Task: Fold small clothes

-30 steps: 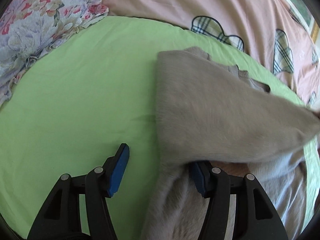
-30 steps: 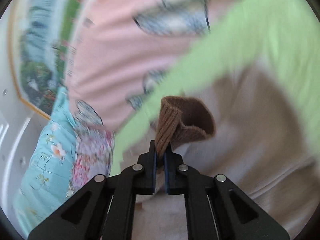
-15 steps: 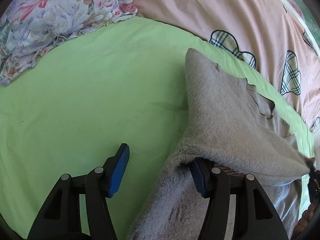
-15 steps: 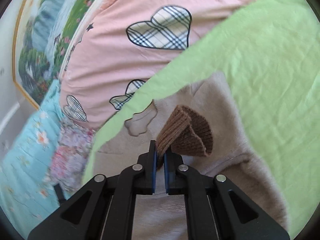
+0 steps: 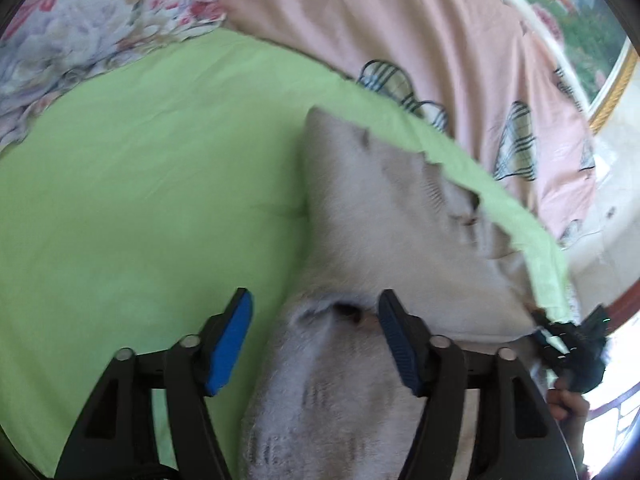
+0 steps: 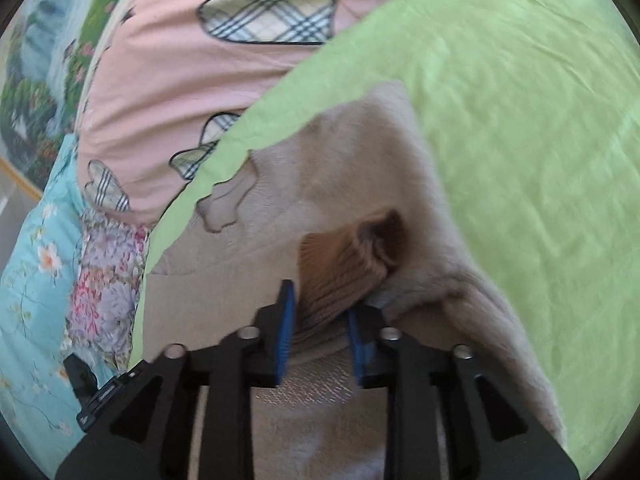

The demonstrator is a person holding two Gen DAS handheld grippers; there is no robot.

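Note:
A small beige fuzzy sweater (image 5: 384, 216) lies on a light green sheet (image 5: 140, 184), with one sleeve folded across its body. My left gripper (image 5: 314, 340) is open, its blue pads either side of a fold of the sweater near the bottom. In the right wrist view the sweater (image 6: 332, 168) lies under my right gripper (image 6: 322, 336), whose jaws stand apart with the brown ribbed cuff (image 6: 344, 264) of the sleeve loose between them. The right gripper also shows at the far right of the left wrist view (image 5: 560, 340).
A pink quilt with plaid hearts (image 5: 440, 32) lies beyond the green sheet (image 6: 520, 120). A floral ruffled pillow (image 5: 88, 20) sits at the far left. A turquoise floral cloth (image 6: 32, 280) and a framed picture (image 6: 36, 60) are at the left in the right wrist view.
My right gripper has opened and let go of the brown cuff, which now rests on the sweater body. The sleeve has come down across the sweater. My left gripper stayed open.

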